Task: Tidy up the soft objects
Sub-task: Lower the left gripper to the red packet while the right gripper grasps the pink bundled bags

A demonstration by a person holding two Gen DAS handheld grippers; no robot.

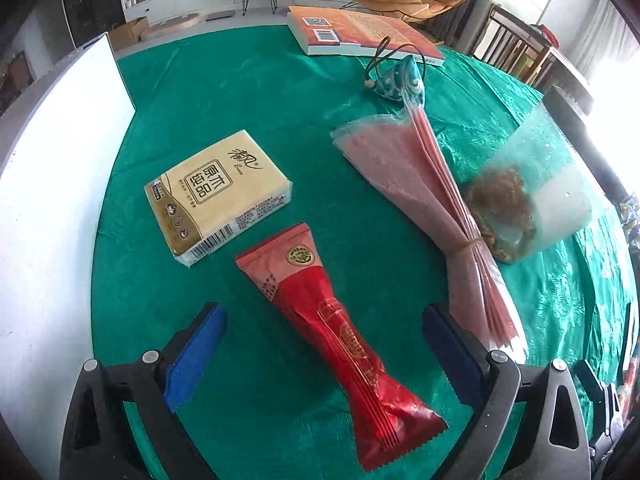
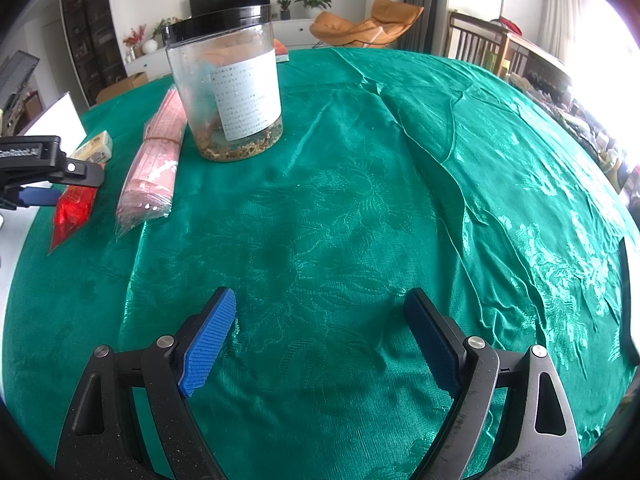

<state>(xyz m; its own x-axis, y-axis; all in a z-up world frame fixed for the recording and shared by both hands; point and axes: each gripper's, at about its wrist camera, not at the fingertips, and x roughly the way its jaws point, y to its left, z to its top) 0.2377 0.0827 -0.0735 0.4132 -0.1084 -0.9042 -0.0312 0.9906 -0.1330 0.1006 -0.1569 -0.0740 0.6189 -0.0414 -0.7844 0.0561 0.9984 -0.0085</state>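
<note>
Left-wrist and right-wrist views of a round desk covered in green patterned cloth. The left tongs stand wide apart, straddling a long red foil snack packet that lies flat on the cloth between the blue pads; neither pad touches it. The right tongs are likewise spread and empty, hovering over bare cloth well apart from every item.

Soft objects lie scattered. A yellow plastic-wrapped tissue pack rests just beyond the red packet, near a white upright board at the desk's left edge. A pink bundle of thin plastic bags tied with a rubber band lies to the right, touching or nearly touching a clear plastic jar with a black lid. A small teal fabric pouch with a cord loop sits farther back, beside an orange paperback book.

Judged from this layout, nothing appears grouped or stacked, so the task seems at its start. The red packet looks to be the first item addressed; the tissue pack, bag bundle and pouch remain to be gathered.
</note>
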